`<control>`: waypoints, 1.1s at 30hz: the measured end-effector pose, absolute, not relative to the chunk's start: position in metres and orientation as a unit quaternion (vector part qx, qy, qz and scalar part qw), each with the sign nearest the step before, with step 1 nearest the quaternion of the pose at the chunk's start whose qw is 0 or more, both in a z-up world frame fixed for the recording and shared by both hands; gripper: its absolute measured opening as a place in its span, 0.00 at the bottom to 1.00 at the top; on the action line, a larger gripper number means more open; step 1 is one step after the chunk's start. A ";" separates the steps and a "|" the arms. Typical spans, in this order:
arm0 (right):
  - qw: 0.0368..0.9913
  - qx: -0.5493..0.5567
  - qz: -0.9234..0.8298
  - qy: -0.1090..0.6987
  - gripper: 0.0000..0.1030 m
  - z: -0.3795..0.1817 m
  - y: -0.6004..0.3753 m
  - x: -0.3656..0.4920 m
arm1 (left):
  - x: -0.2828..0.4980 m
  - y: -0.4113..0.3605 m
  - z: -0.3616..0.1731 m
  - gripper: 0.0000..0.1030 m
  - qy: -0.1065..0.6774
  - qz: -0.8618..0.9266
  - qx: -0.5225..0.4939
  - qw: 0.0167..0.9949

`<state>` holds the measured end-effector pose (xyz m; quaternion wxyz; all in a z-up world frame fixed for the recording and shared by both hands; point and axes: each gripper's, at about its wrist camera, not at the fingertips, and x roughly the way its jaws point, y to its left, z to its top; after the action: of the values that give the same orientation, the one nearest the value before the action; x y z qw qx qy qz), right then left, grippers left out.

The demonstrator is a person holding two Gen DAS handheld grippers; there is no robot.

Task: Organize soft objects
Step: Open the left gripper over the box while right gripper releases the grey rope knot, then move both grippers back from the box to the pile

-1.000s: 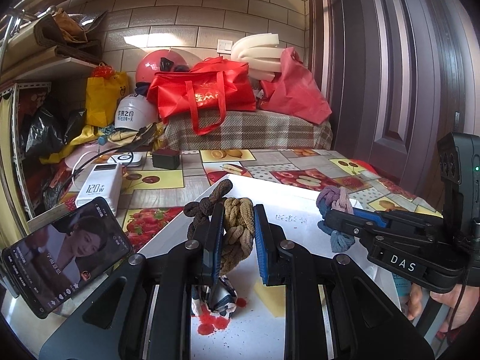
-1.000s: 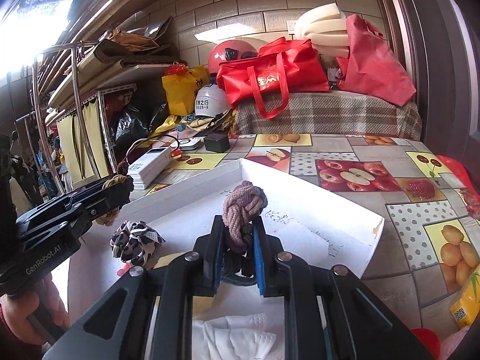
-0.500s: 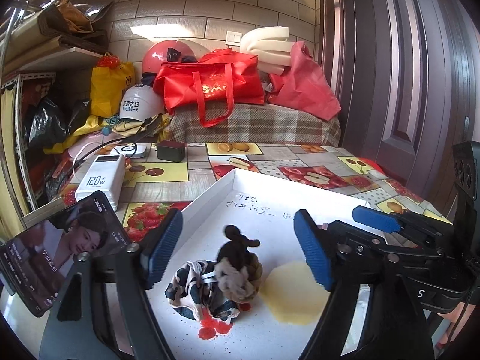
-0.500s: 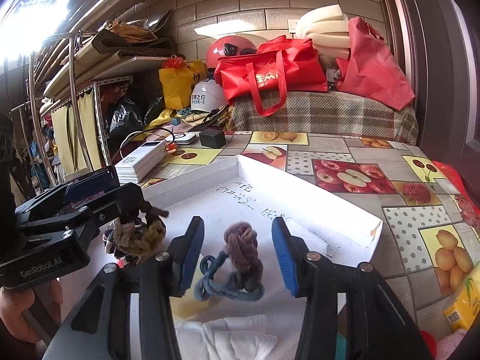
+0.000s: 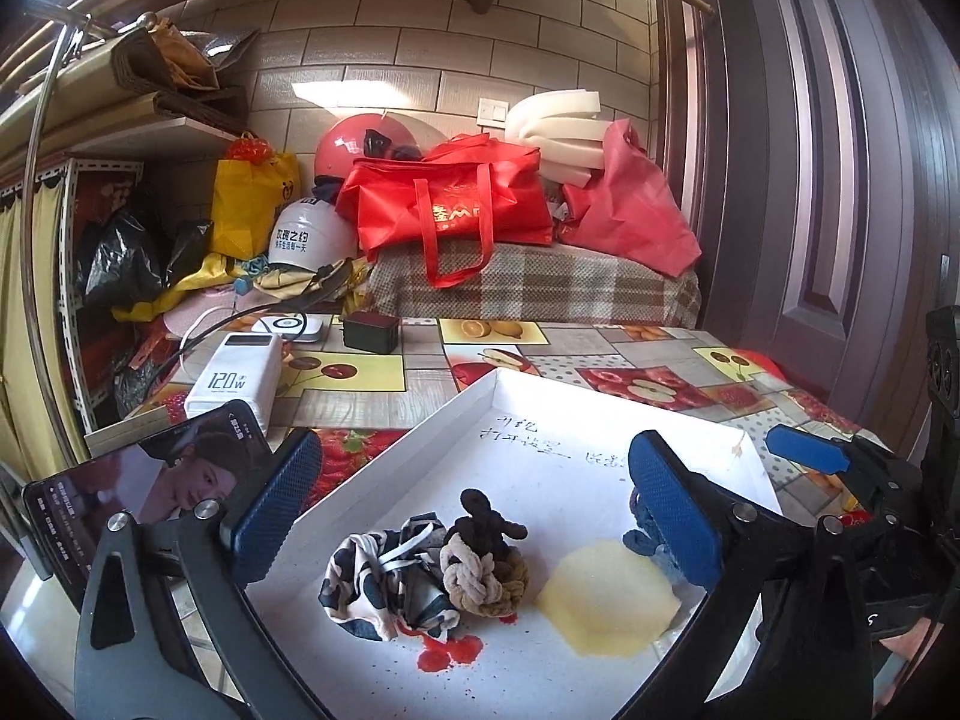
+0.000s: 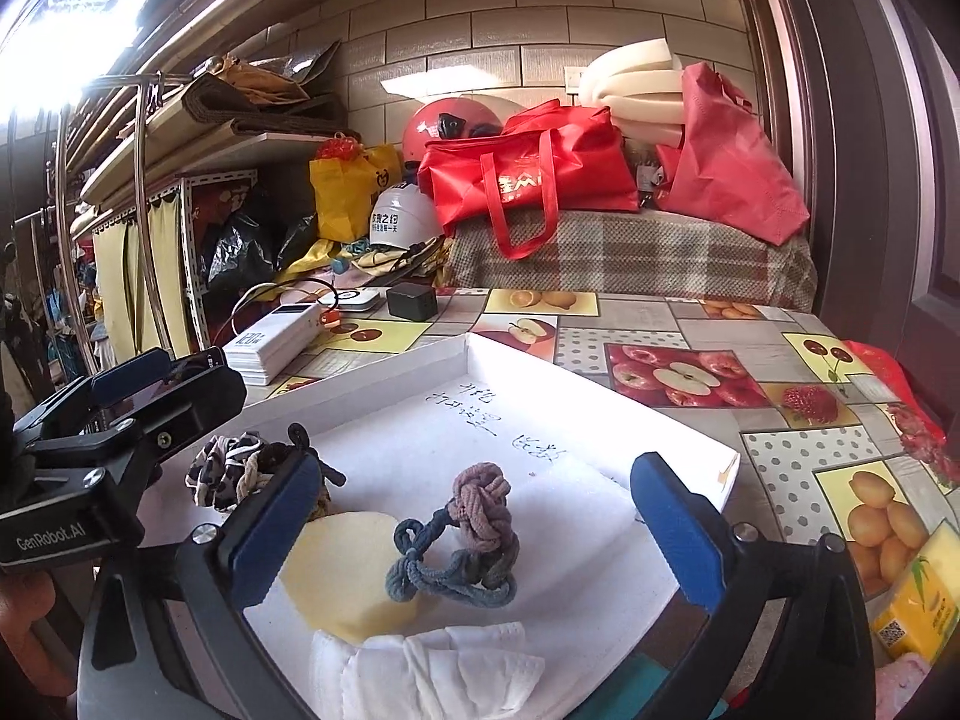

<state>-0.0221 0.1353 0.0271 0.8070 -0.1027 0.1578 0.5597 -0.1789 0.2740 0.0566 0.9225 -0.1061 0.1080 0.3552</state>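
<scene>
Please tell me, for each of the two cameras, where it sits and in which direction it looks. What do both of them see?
Left wrist: sits on the left gripper, looks forward and slightly down into the white tray; jaws opening around the brown knotted rope, untouched.
Right wrist: sits on the right gripper, same direction; jaws opening around the purple-blue knotted rope, untouched; a hand shows at lower left.
Shared: tray, yellow sponge, red bag.

Black gripper frames (image 5: 474, 516), blue textured pads (image 6: 675, 528), silver screws, white "GenRobot.AI" lettering
</scene>
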 end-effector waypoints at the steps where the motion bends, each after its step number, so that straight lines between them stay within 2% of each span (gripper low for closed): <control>1: 0.807 -0.102 0.559 0.158 1.00 0.027 0.135 -0.022 | -0.180 0.274 0.057 1.00 0.106 0.356 -0.105 0.922; 10: 0.811 -0.098 0.558 0.147 1.00 0.028 0.131 -0.025 | -0.190 0.275 0.056 1.00 0.094 0.379 -0.121 0.913; 18: 0.824 -0.090 0.549 0.110 1.00 0.032 0.116 -0.039 | -0.217 0.280 0.051 1.00 0.070 0.395 -0.185 0.897; 26: 0.814 -0.082 0.563 0.113 1.00 0.031 0.092 -0.051 | -0.235 0.274 0.047 1.00 0.055 0.402 -0.220 0.887; 33: 0.804 -0.091 0.579 0.106 1.00 0.029 0.068 -0.063 | -0.234 0.253 0.047 1.00 0.067 0.392 -0.212 0.893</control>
<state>-0.0633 0.0684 0.0291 0.8035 -0.0909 0.1056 0.5788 -0.2341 0.2525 0.0472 0.8926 -0.2124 0.0666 0.3921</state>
